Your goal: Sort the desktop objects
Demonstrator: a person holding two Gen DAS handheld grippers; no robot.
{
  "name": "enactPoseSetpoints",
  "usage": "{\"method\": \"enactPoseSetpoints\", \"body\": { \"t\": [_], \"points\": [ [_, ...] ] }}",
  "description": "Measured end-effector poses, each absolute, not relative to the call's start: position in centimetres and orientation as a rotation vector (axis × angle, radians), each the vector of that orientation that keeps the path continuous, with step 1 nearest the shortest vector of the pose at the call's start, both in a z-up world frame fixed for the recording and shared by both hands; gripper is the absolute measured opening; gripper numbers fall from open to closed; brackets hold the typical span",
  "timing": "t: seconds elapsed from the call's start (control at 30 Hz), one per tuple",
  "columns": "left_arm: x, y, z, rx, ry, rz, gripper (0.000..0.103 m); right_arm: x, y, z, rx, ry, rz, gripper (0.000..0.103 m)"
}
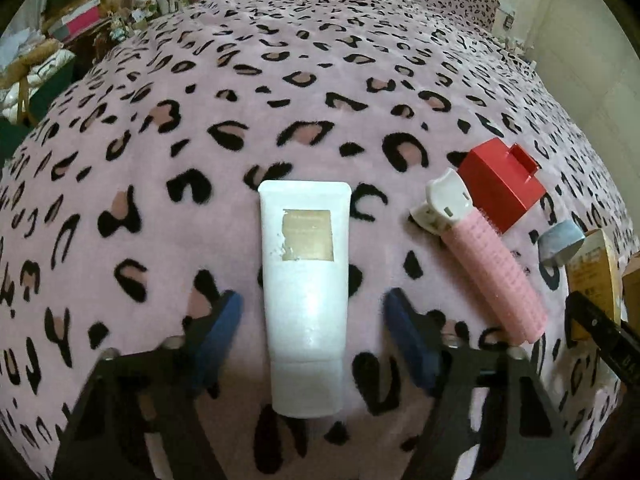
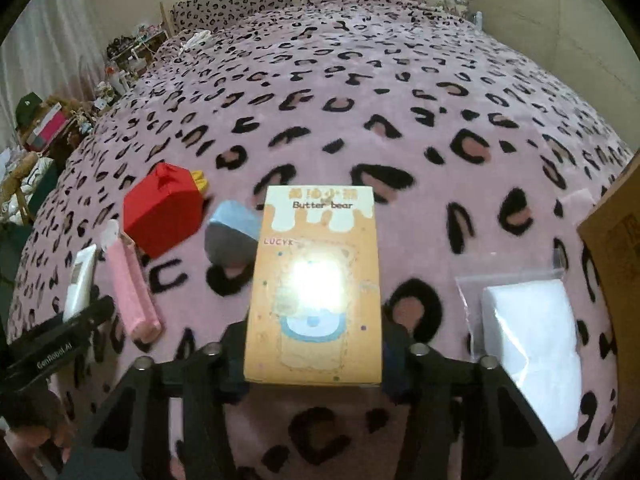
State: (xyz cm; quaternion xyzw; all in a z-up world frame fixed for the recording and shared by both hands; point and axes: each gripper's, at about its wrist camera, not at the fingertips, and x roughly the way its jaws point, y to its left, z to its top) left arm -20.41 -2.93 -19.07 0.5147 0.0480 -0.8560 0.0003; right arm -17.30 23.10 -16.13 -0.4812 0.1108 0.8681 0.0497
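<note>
White tube flat on leopard-print bed, cap toward camera, between fingers of left tool; gaps both sides, nothing gripped. Pink hair clip at 3 o'clock, red box beyond. Orange Butter bear box between fingers of right tool, pads at its edges, apparently gripped. Advice: centre tube, squeeze gently near cap, lift straight.
</note>
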Motion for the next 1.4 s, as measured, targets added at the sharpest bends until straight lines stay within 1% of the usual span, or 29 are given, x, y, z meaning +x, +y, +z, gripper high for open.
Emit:
{"method": "enactPoseSetpoints", "body": {
  "t": [0.03, 0.07, 0.1, 0.3, 0.8, 1.1, 1.4],
  "points": [
    [-20.4, -2.9, -18.9, 1.604, 0.141, -2.689, 0.049, -17.2, 23.1, -16.1, -1.461, 0.334, 2.649, 0.047],
    [-20.4, -3.0, -18.8, 1.598, 0.135, -2.689, 0.043, -17.2, 23.0, -16.2, -1.457, 0.332, 2.649, 0.047],
    [-20.4, -3.0, -18.7, 1.591, 0.132, -2.686, 0.033, -17.2, 23.0, -16.2, -1.457, 0.330, 2.647, 0.047],
    [-19.7, -3.8, -17.9, 1.562, 0.169, -2.687, 0.033, -16.8, 23.0, -15.7, -1.440, 0.376, 2.665, 0.047],
    [-16.9, -4.3, -14.5, 1.450, 0.128, -2.707, 0.033, -13.1, 22.2, -12.5, -1.351, 0.434, 2.757, 0.047],
    [-13.0, -3.5, -11.6, 1.384, 0.082, -2.744, 0.033, -10.7, 20.7, -11.2, -1.343, 0.441, 2.799, 0.047],
    [-7.5, -2.3, -7.0, 1.312, 0.059, -2.815, 0.033, -7.1, 18.5, -8.6, -1.320, 0.458, 2.872, 0.047]
  ]
}}
